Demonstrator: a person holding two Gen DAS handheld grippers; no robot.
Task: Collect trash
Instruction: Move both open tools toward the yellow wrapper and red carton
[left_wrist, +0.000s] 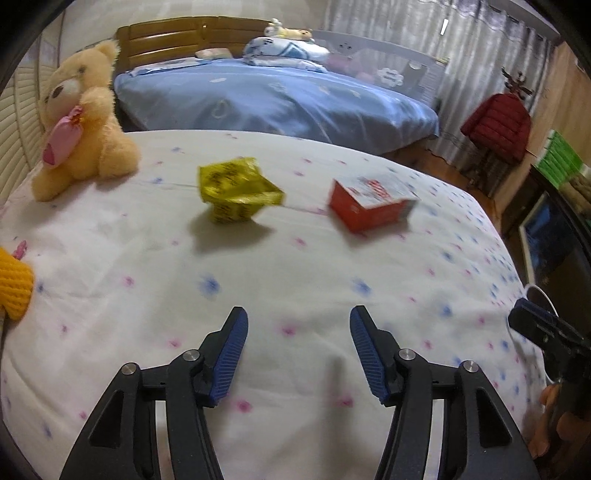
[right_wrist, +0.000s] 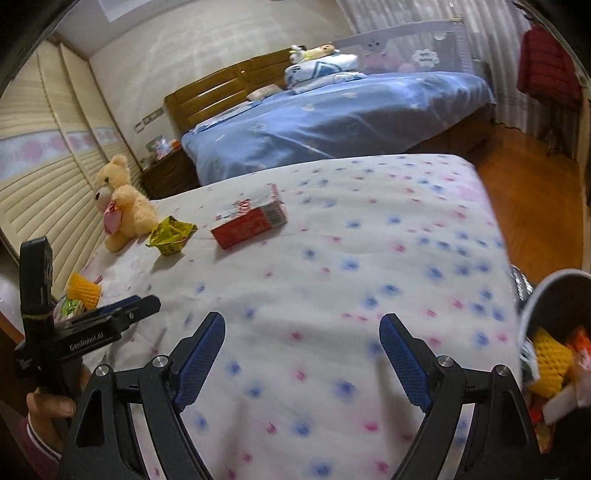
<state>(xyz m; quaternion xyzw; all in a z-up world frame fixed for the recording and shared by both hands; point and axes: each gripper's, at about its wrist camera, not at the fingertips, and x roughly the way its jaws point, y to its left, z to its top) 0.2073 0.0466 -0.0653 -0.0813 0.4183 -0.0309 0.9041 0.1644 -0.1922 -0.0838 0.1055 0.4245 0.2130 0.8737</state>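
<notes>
Blue-covered wooden bed (left_wrist: 273, 99), curtained window (left_wrist: 406, 26)

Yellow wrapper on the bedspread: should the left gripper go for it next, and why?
Probably yes: ease the left gripper forward to the yellow wrapper. Its jaws are open and empty, the wrapper lies loose straight ahead, apart from the red box, and the bin sits beside the right gripper.

The setting is presenting as a home bedroom. A bed with a blue duvet (left_wrist: 273, 99) and wooden headboard (right_wrist: 218, 94) is standing beyond a second bed under a floral sheet (left_wrist: 295, 280). A teddy bear (left_wrist: 79, 122) is sitting there, curtains (left_wrist: 417, 26) are hanging behind, and a red jacket (left_wrist: 496, 125) is hanging on a stand.
</notes>
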